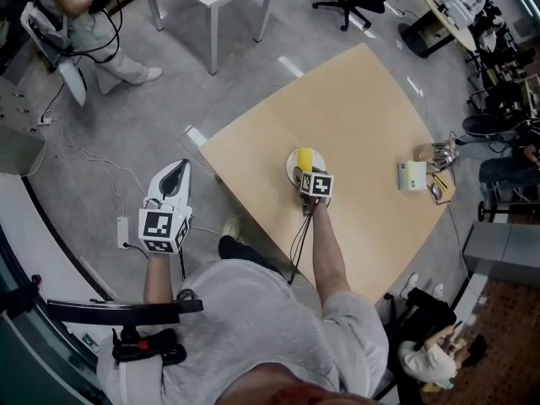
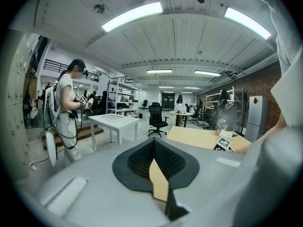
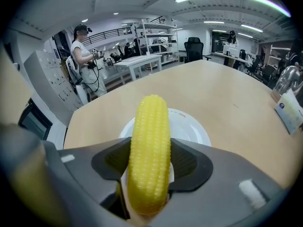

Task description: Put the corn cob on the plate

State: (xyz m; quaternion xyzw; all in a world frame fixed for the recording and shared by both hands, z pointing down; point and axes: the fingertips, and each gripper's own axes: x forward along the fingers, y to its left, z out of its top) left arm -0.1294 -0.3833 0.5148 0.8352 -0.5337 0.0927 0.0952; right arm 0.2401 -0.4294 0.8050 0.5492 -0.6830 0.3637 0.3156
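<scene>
- Two handheld grippers in play; only the right gripper [image 1: 307, 172] is working, out over the light wooden table [image 1: 363, 108].
- Right gripper [image 3: 149, 167]: jaws clamped on the yellow ribbed corn cob [image 3: 150, 141], dark pads pressing its two sides around the lower half. The cob points away from the camera, along the jaws.
- Corn cob [image 1: 305, 158] sits directly over the round white plate [image 1: 292, 167]. In the right gripper view the plate [image 3: 191, 129] shows beneath and beyond the cob, with the rim visible on both sides.
- Cannot tell whether the cob touches the plate or hangs just above it.
- Left gripper [image 1: 175, 178] is off the table edge, above the grey floor and well apart from the plate.
- Left gripper [image 2: 154, 157]: jaws together with nothing between them, aimed out at the room, idle.
- Step in hand, as a judgement: the placing stage, with the cob carried to the plate and not yet released.
- Next move calls for easing the cob down until it rests flat on the plate's middle, spreading the right jaws, then backing straight off.
- Risk: the cob is round and the plate shallow, so it may roll toward the rim if dropped from height.
</scene>
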